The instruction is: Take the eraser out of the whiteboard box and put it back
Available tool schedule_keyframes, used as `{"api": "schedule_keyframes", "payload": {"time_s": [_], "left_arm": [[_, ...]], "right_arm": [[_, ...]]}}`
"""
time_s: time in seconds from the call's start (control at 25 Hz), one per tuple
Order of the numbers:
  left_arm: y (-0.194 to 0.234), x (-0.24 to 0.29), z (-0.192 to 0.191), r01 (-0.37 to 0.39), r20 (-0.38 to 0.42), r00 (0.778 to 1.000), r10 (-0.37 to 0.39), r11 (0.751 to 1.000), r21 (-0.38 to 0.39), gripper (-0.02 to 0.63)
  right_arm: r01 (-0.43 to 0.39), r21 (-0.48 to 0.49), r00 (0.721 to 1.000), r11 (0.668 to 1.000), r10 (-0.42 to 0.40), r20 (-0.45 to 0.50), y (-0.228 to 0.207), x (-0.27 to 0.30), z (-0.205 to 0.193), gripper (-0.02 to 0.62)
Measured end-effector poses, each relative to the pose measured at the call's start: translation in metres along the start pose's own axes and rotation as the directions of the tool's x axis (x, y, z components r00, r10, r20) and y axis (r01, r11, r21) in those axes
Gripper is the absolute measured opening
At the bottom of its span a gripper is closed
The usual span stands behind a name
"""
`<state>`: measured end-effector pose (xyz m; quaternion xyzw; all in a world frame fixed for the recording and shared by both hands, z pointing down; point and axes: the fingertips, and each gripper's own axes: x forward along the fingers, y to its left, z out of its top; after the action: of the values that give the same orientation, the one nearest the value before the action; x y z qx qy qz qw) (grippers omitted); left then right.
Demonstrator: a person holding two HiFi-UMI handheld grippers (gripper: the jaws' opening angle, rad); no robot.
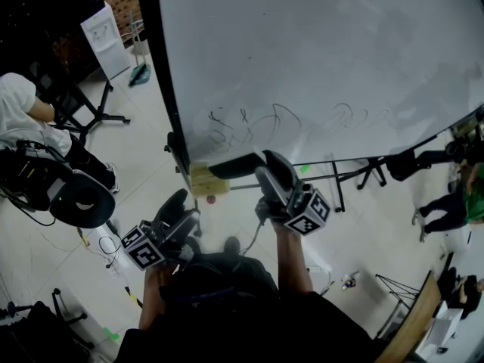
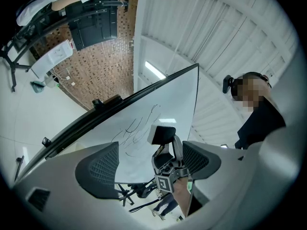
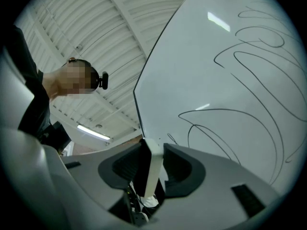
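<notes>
Whiteboard [image 1: 318,59] fills most of the head view: a smooth, pale, flat sheet in a dark frame, looped with thin black scribbles near its lower edge. Below it are the two grey plastic grippers, each with a marker cube. The left gripper [image 1: 181,212] hangs lower, apart from the board, its dark ribbed pads spread wide with nothing between them. The right gripper [image 1: 263,169] is raised to the board's bottom edge and is clenched on the eraser [image 1: 234,165]. The whiteboard box [image 1: 206,180], a small yellowish rectangular holder, sits at the board's lower left corner, just beside the eraser's free end. The eraser is a flat rectangular slab, one face dark and one smooth and white. It is pinched across its thickness, and its long axis runs along the board's bottom edge, pointing toward the box.
</notes>
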<state>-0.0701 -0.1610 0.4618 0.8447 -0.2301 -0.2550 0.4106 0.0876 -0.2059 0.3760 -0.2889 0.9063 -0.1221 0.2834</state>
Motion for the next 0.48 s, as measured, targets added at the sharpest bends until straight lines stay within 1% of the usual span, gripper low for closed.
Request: {"api": "schedule_keyframes", "payload": {"time_s": [0.48], "left_arm": [[0.001,-0.007,0.002,-0.011,0.014,1.000,0.011,1.000,-0.002,0.408]], "right_arm": [[0.000,-0.091,0.990,0.996,-0.013,-0.137,-0.004,0.005,-0.034,0.167]]}}
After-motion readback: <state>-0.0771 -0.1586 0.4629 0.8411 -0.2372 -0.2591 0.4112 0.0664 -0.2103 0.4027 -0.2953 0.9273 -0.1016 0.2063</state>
